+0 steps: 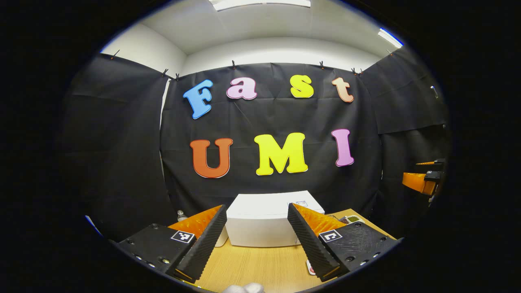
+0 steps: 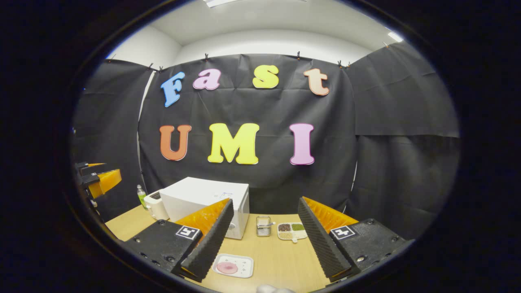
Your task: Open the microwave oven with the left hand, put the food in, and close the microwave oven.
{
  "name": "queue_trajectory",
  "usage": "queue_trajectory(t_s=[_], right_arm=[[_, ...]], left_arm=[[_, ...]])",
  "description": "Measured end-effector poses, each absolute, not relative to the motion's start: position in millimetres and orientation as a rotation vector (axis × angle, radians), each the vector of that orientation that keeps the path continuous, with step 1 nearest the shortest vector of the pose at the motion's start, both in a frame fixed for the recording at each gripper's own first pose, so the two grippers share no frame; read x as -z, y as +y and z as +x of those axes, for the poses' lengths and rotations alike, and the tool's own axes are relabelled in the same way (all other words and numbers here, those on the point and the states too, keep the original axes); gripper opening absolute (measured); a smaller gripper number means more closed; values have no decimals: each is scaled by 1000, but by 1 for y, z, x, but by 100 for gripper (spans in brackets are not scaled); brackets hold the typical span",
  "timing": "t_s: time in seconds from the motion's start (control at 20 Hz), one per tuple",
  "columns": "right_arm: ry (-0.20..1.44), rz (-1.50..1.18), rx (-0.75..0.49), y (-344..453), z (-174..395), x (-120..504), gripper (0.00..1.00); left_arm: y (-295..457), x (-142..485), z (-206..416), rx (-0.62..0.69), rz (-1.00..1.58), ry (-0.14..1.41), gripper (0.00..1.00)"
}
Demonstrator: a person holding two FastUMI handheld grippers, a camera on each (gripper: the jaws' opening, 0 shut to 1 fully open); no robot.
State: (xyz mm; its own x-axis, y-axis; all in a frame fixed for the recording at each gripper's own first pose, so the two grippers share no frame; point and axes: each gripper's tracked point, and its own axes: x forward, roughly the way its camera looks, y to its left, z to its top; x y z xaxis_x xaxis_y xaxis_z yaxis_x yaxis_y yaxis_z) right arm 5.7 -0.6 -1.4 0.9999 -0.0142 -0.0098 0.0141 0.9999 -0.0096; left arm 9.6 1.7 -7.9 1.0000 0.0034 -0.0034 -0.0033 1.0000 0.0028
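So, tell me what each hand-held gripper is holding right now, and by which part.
Nothing is held. The left hand-held gripper and the right hand-held gripper are both open and empty above the table; the microwave is closed.

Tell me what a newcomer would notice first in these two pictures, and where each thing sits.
The white microwave oven stands shut at the back of the wooden table, against the black cloth wall. In front of it, near the table's front edge, a small white tray holds a pink piece of food. Both pairs of tongs, left and right, hover open and empty above the table.
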Motion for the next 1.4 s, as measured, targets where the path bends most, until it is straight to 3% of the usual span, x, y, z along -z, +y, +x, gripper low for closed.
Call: queue_trajectory(t_s=[0.15,0.2,0.25,0.3,0.35,0.45,0.5,0.55,0.6,0.7,0.75,0.8,0.9,0.95,1.15,1.2,1.25,1.3,1.4], right_arm=[[11,-10,15,-2,7,2,100],[11,-8,15,-1,7,2,94],[11,-8,15,-2,9,1,100],[9,-7,17,-3,8,0,94],[9,-7,19,-4,9,0,100],[9,-8,24,-7,10,-2,100],[8,-9,24,-8,10,-2,94],[8,-9,28,-9,11,-4,100],[11,-11,31,-11,12,-4,94],[18,-11,41,-14,12,-4,94],[25,-11,45,-16,12,-4,100],[31,-11,50,-17,12,-2,94],[44,-13,60,-20,13,0,94],[51,-19,66,-22,14,2,100],[71,-36,88,-29,17,7,100],[78,-40,93,-31,19,7,94],[82,-42,96,-32,21,8,94],[88,-44,102,-34,22,10,100],[101,-40,108,-38,26,13,100]], left_arm=[[2,11,24,-5,7,3,95],[1,14,28,-5,13,2,95],[0,18,31,-2,20,0,95],[-3,25,35,0,25,2,95],[-7,34,42,8,27,4,95],[-17,52,54,23,20,11,95],[-24,62,61,36,9,5,95],[-31,73,69,43,1,10,95],[-39,84,78,51,-4,14,95],[-58,106,97,69,-21,23,95],[-67,117,106,77,-27,28,95],[-79,130,116,92,-38,33,95],[-100,154,135,114,-51,67,95],[-109,164,146,119,-48,71,95],[-136,204,187,135,-12,102,95],[-140,213,197,134,-12,109,95],[-144,222,209,133,-13,120,95],[-147,231,218,132,-9,124,95],[-154,251,236,127,-8,159,95]])
